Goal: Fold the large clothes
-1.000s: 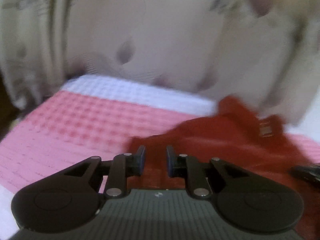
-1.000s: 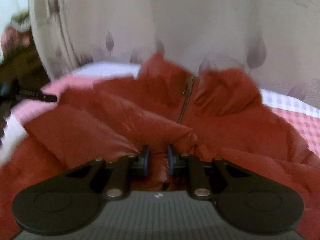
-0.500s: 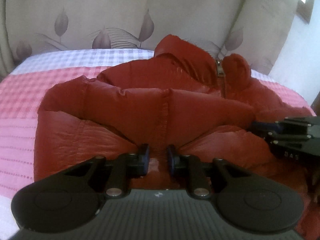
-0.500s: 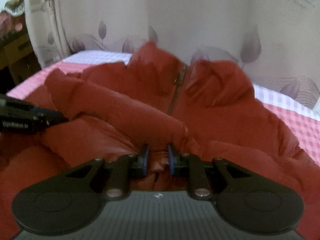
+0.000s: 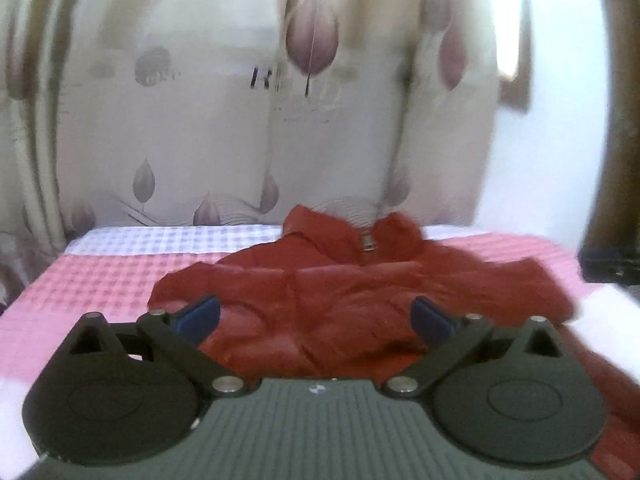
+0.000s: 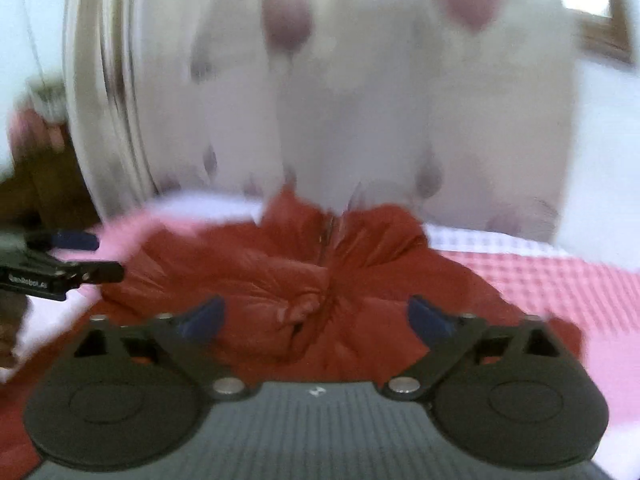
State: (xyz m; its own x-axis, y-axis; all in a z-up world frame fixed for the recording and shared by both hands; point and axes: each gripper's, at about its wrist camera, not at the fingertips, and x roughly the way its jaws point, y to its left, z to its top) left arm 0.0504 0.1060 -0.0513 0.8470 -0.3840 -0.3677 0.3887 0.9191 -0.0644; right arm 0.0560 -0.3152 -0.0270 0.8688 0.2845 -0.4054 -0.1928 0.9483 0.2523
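jacket: red puffer jacket (image 5: 340,300) lying on the bed (image 5: 100,280), collar and zip up at 12 o'clock toward the curtain (image 5: 200,120), both sleeves look folded in across the chest

left gripper: our left gripper (image 5: 316,316) hovers over the hem end, fingers (image 5: 200,314) spread wide apart, nothing in them

right gripper: right gripper (image 6: 316,316) same deal, fingers (image 6: 430,318) wide apart and holding nothing, with the folded sleeve cuff (image 6: 304,312) sitting right between them further out

other tool: in the right view we can see the left gripper poking in at 9 o'clock, off the edge of the jacket

where we think we are: sleeves done, so probably the hem-to-collar fold is next

risk 1: puffy fill is springy, so the sleeves could pop back out once we lift the hem

risk 2: shiny shell looks slippery, a shallow pinch may slide off mid-lift

risk 3: if the two grippers grab uneven spots the fold comes out crooked

risk 4: both views are motion-blurred, so judging the hem edge is iffy and we might snag the bed cover too
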